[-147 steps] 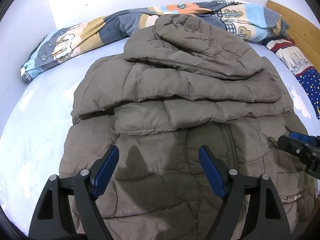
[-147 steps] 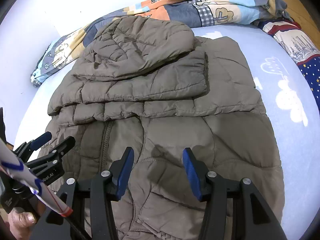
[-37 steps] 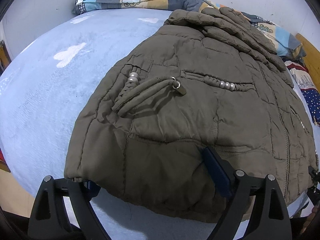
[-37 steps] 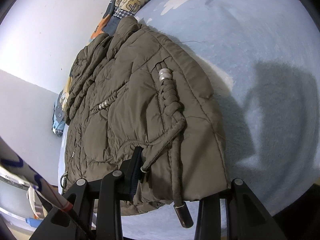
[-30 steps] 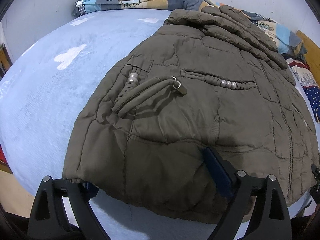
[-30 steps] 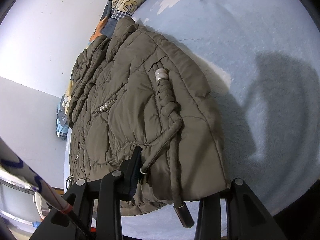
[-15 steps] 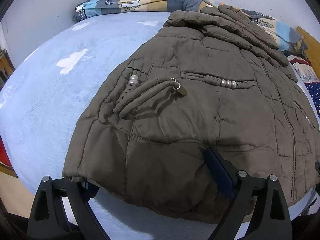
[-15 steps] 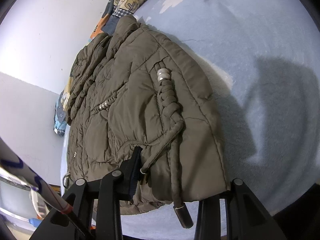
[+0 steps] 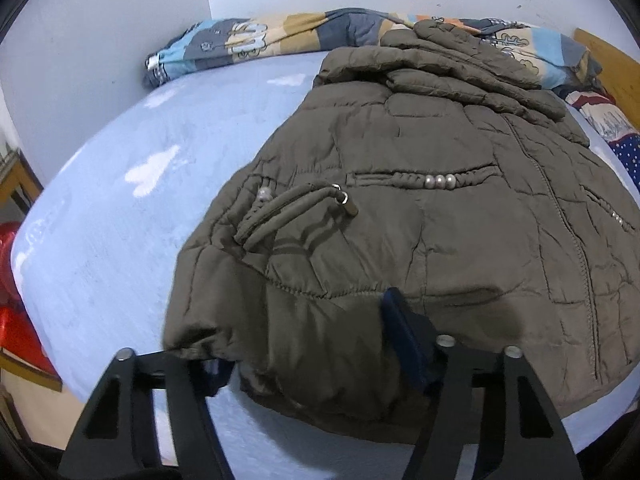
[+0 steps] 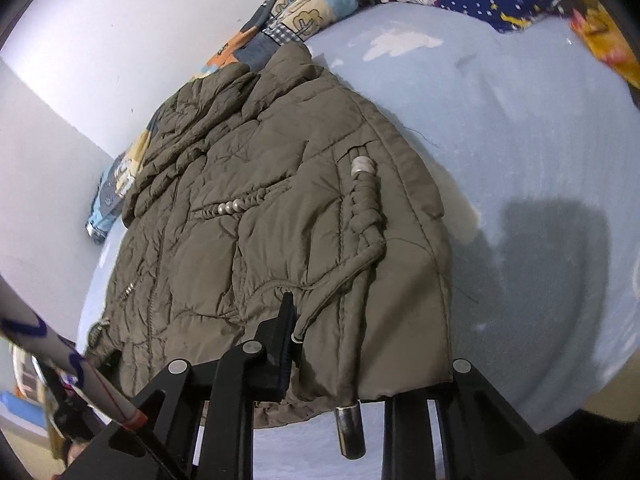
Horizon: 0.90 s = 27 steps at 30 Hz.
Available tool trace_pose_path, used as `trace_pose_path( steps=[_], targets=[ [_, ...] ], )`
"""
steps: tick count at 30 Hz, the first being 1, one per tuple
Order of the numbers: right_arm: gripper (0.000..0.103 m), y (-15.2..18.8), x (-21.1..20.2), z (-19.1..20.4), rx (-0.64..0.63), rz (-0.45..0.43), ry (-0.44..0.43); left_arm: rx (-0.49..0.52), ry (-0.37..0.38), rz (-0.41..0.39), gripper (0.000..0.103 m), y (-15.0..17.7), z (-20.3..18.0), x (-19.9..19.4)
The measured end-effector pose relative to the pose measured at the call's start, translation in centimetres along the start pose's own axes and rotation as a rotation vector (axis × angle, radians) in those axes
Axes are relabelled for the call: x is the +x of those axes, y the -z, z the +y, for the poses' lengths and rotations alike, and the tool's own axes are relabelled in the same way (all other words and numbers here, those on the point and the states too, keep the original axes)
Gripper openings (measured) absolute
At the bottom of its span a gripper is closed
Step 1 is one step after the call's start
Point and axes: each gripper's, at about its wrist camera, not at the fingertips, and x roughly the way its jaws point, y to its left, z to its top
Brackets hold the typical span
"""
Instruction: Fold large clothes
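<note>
Both grippers point steeply down at the near hem of a brown quilted jacket point(image 9: 420, 220) that lies spread on a pale blue bed point(image 9: 120, 208), its collar end toward the far wall and a patterned quilt point(image 9: 280, 36) bunched beyond it. The left gripper point(image 9: 312, 344) sits at the jacket's near left corner: its right finger with the blue pad point(image 9: 404, 336) lies on top of the fabric, while the left finger runs under the hem edge and is mostly hidden by it, so the corner of the jacket is between the jaws, which are closing; whether the pads already press the cloth cannot be told from this view. The right gripper point(image 10: 352, 344) is at the near right corner, tilted so the bed appears slanted; its left finger point(image 10: 280, 340) rests on top of the jacket just beside a braided drawcord point(image 10: 364, 208), and the other finger is beneath the hem corner. Its jaws are closing too, with the hem and the cord's hanging metal tip point(image 10: 350, 428) between them. A striped sleeve point(image 10: 60, 360) of the person shows at the lower left of the right wrist view.
</note>
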Motion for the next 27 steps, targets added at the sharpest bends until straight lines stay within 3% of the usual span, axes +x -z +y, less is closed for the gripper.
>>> trace_pose_path(
  steps=[3, 9, 16, 27],
  targets=[
    [0.023, -0.1, -0.2, 0.1, -0.016, -0.010, -0.001, 0.015, -0.002, -0.034, 0.046, -0.3, -0.1, -0.6],
    [0.020, -0.6, -2.7, 2.2, -0.127, -0.115, 0.004, 0.041, 0.011, -0.134, 0.034, -1.0, -0.3, -2.7],
    [0.018, -0.8, -5.0, 3.1, -0.159, -0.206, -0.016, 0.015, 0.051, -0.197, 0.032, -1.3, 0.7, -4.5],
    [0.014, -0.1, -8.7, 4.2, -0.208, -0.313, -0.012, 0.019, 0.053, -0.255, 0.025, -0.8, 0.8, -7.3]
  ],
)
